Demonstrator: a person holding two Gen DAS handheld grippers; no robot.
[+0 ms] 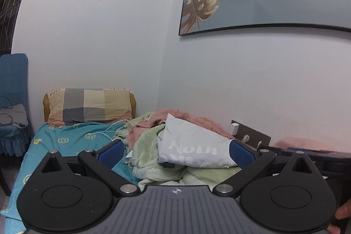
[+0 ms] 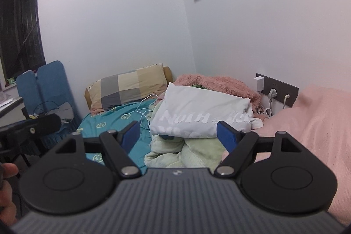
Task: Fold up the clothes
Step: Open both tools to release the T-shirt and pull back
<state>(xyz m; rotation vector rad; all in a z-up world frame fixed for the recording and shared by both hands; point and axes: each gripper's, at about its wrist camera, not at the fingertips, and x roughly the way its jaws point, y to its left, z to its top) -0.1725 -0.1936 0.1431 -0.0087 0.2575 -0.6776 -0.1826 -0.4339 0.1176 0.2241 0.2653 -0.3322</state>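
1. Two grippers are in my views, both with jaws spread wide and nothing between the blue pads.
2. My left gripper [image 1: 176, 154] is fully released; its blue ribbed pads [image 1: 110, 155] stand far apart and touch no cloth.
3. My right gripper [image 2: 178, 135] is likewise released, its pads empty and clear of the bedding.
4. From each wrist camera I see the folded white garment with pale printed lettering [image 1: 193, 146], lying beyond the fingertips and framed between the pads, apart from them.
5. That white garment rests on top of a crumpled pale green fleece blanket [image 1: 149, 152], with a fluffy pink blanket [image 1: 186, 117] heaped behind it against the white wall.
6. In the right wrist view the same garment [image 2: 197, 115] sits just beyond the gap between the pads, and a smooth pink cloth [image 2: 311, 124] spreads out to its right.
7. Left of the heap I see the teal bedsheet with small round prints [image 1: 65, 142], a checked grey and beige pillow [image 1: 90, 105] at its far end, and a thin white cable [image 1: 109, 131] trailing across the sheet.
8. A fingertip of the person's hand [image 2: 7, 170] shows at the left edge of the right wrist view.
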